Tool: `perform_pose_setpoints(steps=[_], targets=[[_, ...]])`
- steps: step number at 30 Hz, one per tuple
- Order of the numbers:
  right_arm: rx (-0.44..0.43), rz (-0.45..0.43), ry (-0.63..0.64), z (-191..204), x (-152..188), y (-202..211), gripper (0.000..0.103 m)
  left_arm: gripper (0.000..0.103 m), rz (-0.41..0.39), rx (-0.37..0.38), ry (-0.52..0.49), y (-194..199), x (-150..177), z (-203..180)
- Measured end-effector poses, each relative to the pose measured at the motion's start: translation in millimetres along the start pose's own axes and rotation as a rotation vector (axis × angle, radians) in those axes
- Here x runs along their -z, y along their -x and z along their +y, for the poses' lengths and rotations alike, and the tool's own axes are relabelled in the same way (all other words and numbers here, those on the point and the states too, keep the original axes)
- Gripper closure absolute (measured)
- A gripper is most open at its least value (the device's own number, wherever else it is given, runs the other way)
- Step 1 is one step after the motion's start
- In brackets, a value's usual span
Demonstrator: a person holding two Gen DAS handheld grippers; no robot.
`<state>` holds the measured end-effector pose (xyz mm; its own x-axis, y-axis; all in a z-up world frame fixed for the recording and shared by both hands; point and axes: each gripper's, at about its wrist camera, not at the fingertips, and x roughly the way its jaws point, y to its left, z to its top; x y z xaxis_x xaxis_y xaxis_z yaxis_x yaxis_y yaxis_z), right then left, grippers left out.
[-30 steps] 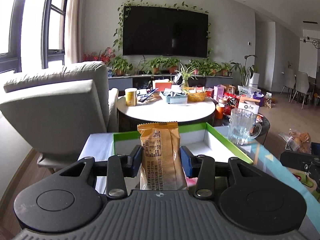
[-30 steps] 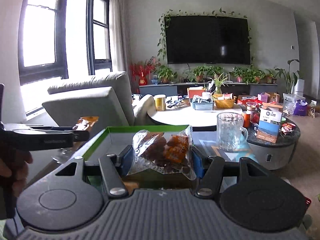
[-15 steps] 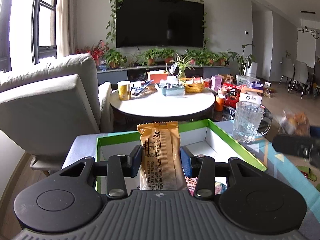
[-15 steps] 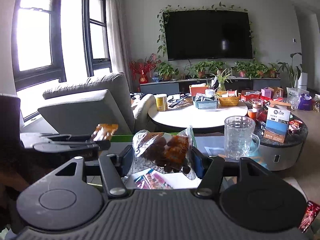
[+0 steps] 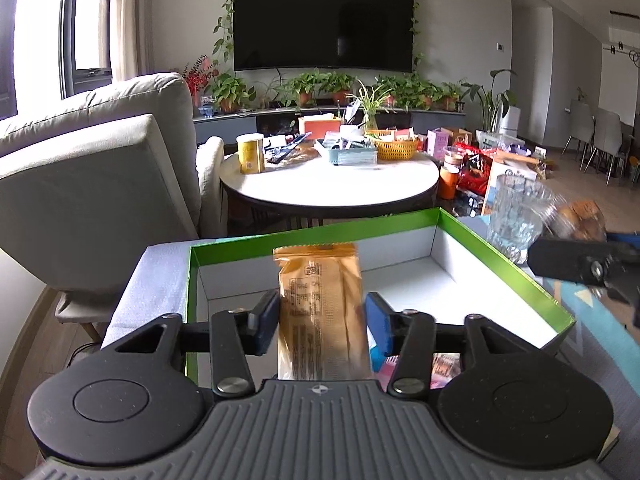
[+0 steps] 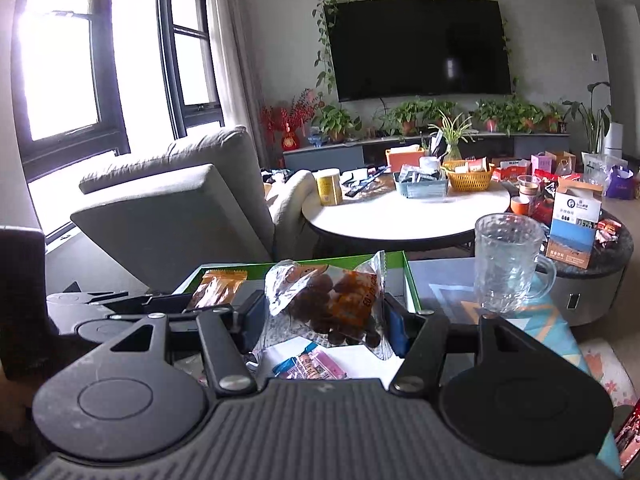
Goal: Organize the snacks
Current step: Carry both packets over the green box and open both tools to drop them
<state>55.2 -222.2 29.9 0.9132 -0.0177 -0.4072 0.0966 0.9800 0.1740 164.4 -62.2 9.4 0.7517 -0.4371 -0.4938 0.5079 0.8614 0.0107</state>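
A tan snack packet (image 5: pixel 320 300) stands upright between the pads of my left gripper (image 5: pixel 322 320), over the near left part of a green-rimmed white box (image 5: pixel 500 256). The jaws are opening, and a thin gap shows beside the right pad. My right gripper (image 6: pixel 324 320) is shut on a clear bag of brown snacks (image 6: pixel 332 304), held above the same box (image 6: pixel 410 280). That bag (image 5: pixel 578 220) also appears at the right edge of the left wrist view. Small pink and blue packets (image 6: pixel 308 364) lie inside the box.
A glass mug (image 6: pixel 508 264) stands just right of the box on a patterned cloth. Beyond are a round white table (image 5: pixel 328 184) with a basket, tray and tin, a grey armchair (image 5: pixel 92 184) at left, and a low dark table with cartons at right.
Both grippers moved forward and over the box, the left one also lower. The left jaws have parted slightly from the tan packet. The right gripper still grips its bag.
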Motion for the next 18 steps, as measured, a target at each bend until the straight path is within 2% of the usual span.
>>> perform_pose_setpoints(steps=[4,18], targets=[[-0.001,0.013,-0.002,1.1,-1.1,-7.3,0.050,0.054,-0.013,-0.018,-0.025,1.8,3.8,0.5],[0.010,0.066,0.009,5.5,1.2,-33.6,0.050,0.051,-0.013,-0.065,0.037,22.4,10.8,20.8]])
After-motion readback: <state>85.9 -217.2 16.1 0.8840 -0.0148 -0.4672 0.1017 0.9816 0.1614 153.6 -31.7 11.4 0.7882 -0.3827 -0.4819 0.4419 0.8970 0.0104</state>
